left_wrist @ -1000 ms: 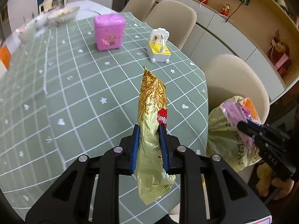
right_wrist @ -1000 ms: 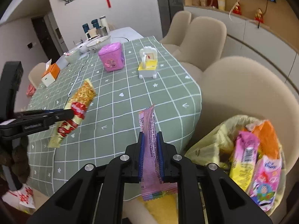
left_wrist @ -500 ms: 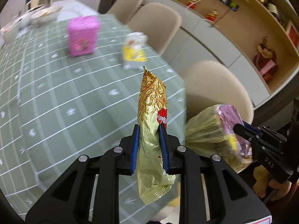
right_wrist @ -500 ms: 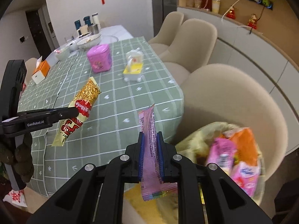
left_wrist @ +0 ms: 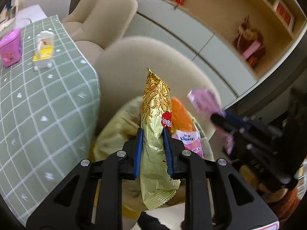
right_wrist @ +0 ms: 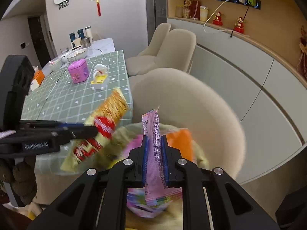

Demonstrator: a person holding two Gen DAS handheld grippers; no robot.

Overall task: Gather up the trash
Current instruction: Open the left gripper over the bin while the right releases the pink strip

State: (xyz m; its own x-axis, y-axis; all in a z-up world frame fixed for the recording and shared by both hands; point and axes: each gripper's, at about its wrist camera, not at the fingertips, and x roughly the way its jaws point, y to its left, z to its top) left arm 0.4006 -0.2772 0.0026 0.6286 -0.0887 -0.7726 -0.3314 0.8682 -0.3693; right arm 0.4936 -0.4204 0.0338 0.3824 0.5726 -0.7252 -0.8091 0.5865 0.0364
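The dining table [right_wrist: 76, 99] with its green checked cloth sat to the left, off to the side of both tools, with a beige chair [right_wrist: 191, 103] directly ahead. On the chair seat sat a yellow-green trash bag [left_wrist: 117, 132], mouth open, already holding an orange packet [left_wrist: 181, 115] and a pink Kleenex pack [left_wrist: 189, 140]. Both wrappers were over or near the bag mouth, off the table. The left gripper [left_wrist: 153, 149] was clamped narrow on a gold noodle snack wrapper [left_wrist: 155, 111], gripped near its lower third, most of it standing upright above the pads. The right gripper [right_wrist: 155, 161] was pinched tight on a thin pink wrapper [right_wrist: 153, 134], also upright. A pink box [right_wrist: 78, 73] and a white-and-yellow toy [right_wrist: 99, 78] stood on the table, not obviously trash. Judged risks: the bag looked soft and unsupported, so a rim could fold shut under a dropped wrapper. The gold wrapper was long and light, so a release too high or off-centre could tip it over the rim onto the chair or floor. The two tools converged on one opening and could collide. The thin pink film could cling to a pad on release.
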